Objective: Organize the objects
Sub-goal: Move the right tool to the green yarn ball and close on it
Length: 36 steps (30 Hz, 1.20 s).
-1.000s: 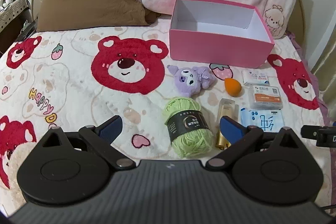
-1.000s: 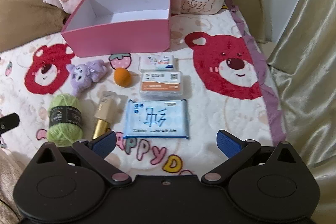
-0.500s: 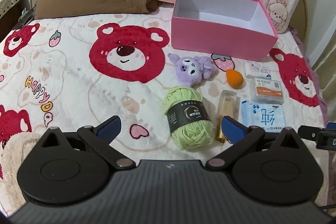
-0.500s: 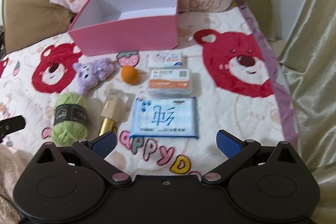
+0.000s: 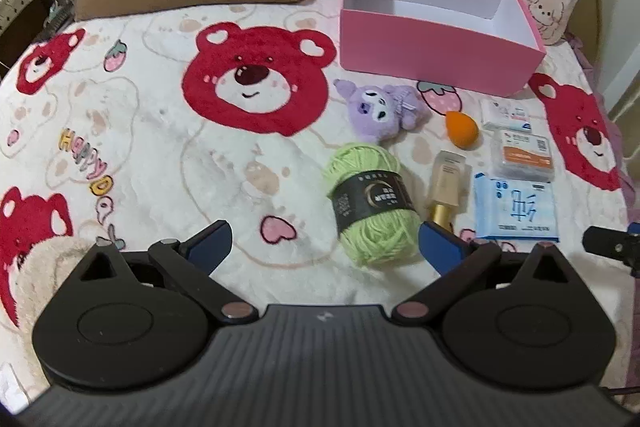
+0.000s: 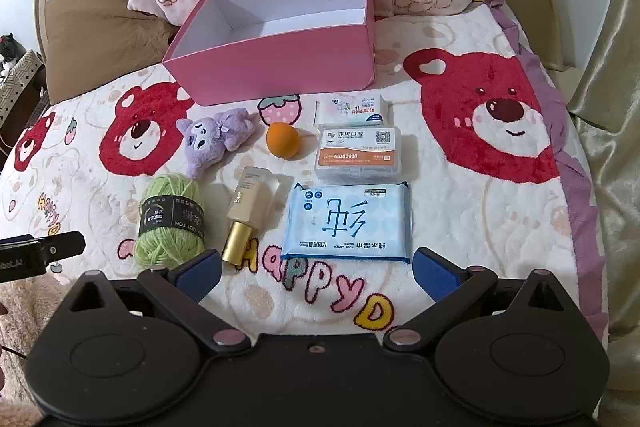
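Objects for sorting, laid on a bed blanket (image 6: 460,227) printed with red bears:
- Pink box (image 6: 280,67), open, empty, toward the pillow end.
- Purple plush (image 6: 214,139), orange sponge (image 6: 282,139), small tissue pack (image 6: 352,109): a row just before the box.
- Green yarn ball (image 5: 372,203), gold-capped bottle (image 6: 248,215), floss case (image 6: 358,153), blue wipes pack (image 6: 348,221): nearer the foot edge.
- Left tool (image 5: 324,247): jaws wide apart, holding nothing, yarn just beyond.
- Right tool (image 6: 318,269): jaws wide apart, holding nothing, wipes just beyond.

Left tongs (image 5: 324,247) hide the green yarn's (image 5: 374,201) near end.
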Tool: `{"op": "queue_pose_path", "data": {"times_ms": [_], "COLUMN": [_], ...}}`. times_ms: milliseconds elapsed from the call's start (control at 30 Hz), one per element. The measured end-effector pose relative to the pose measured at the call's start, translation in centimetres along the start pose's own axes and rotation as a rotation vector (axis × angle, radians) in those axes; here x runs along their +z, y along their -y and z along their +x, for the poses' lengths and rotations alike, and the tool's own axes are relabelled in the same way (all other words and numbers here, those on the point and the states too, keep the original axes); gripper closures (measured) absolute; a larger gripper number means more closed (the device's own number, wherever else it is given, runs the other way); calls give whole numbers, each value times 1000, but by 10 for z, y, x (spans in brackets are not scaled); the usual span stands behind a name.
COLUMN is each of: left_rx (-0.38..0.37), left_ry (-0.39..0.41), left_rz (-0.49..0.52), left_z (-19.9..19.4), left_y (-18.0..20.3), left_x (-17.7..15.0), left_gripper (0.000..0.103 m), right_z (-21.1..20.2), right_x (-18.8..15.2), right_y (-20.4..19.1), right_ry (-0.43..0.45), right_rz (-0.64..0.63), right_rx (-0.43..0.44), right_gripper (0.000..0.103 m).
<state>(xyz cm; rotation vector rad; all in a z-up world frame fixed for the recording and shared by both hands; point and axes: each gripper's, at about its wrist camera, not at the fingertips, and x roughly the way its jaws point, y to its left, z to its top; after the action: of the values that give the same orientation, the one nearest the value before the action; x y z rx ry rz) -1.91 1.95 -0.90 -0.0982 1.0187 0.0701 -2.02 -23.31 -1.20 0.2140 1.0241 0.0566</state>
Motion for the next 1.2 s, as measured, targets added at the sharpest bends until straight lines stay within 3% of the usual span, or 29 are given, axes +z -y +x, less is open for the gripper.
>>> {"op": "queue_pose_path", "data": {"times_ms": [333, 467, 600, 733, 833, 967, 1067, 1200], "left_rx": [-56, -88, -145, -139, -160, -283, -273, -304], "left_ry": [-6, -25, -35, -9, 3, -54, -36, -92], "left_rz": [126, 171, 152, 134, 114, 90, 96, 68], "left_z": [-3, -3, 1, 13, 26, 46, 56, 75], "left_y": [6, 3, -6, -12, -14, -21, -22, -28], "left_x": [20, 41, 70, 94, 101, 106, 107, 104], "left_gripper": [5, 5, 5, 5, 5, 7, 7, 7], "right_z": [-4, -9, -7, 6, 19, 44, 58, 72], "right_x": [7, 19, 36, 49, 53, 53, 51, 47], "right_y": [-7, -14, -23, -46, -67, -93, -108, -124], "right_ry": [6, 12, 1, -25, -39, -74, -103, -127], "right_rz": [-42, -87, -119, -168, -230, -316, -368, -417], "right_rx": [-6, 42, 166, 243, 267, 260, 272, 322], "right_gripper": [1, 2, 5, 5, 5, 6, 10, 12]}}
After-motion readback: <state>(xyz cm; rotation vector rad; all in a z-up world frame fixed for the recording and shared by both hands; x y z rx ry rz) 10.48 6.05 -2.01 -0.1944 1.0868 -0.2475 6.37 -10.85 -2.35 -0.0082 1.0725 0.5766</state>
